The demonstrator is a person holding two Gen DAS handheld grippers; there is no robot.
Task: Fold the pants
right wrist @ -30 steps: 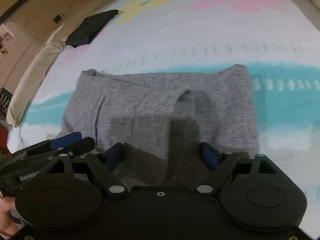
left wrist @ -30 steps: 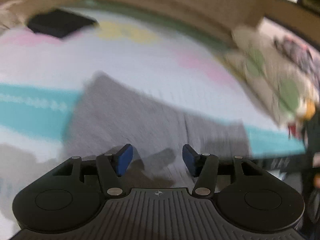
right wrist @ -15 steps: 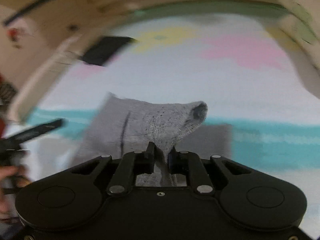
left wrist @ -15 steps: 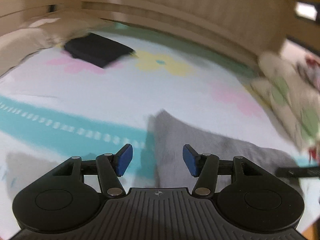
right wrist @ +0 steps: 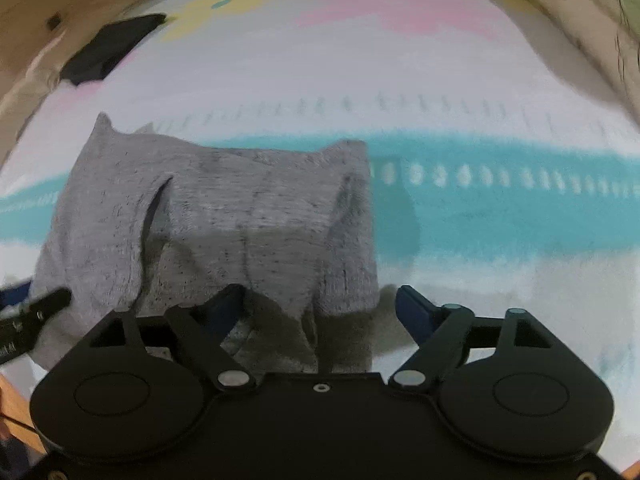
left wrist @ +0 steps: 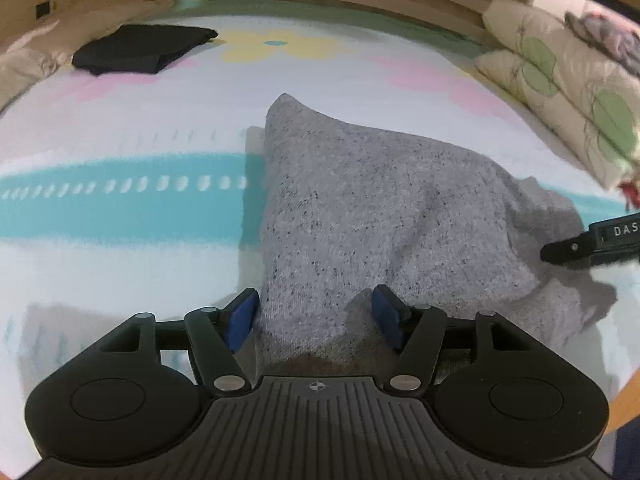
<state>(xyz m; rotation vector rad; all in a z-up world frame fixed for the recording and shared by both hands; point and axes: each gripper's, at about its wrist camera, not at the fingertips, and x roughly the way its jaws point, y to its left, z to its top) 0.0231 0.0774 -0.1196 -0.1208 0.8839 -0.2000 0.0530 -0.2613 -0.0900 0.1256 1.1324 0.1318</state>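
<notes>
Pants (left wrist: 360, 208) lie folded on a flower-patterned bedspread (left wrist: 120, 128) near pillows (left wrist: 560, 80).

Lighting: soft, even indoor light, moderately bright, no glare. Shadows: dull grey patches on the bed sheet (left wrist: 120, 248) and grey pants (left wrist: 380, 216), just ahead of each camera. Distortion: strong fisheye bowing at all edges. Sharpness: left wrist view fairly crisp; right wrist view smeared by motion blur, worst toward the borders.
</notes>
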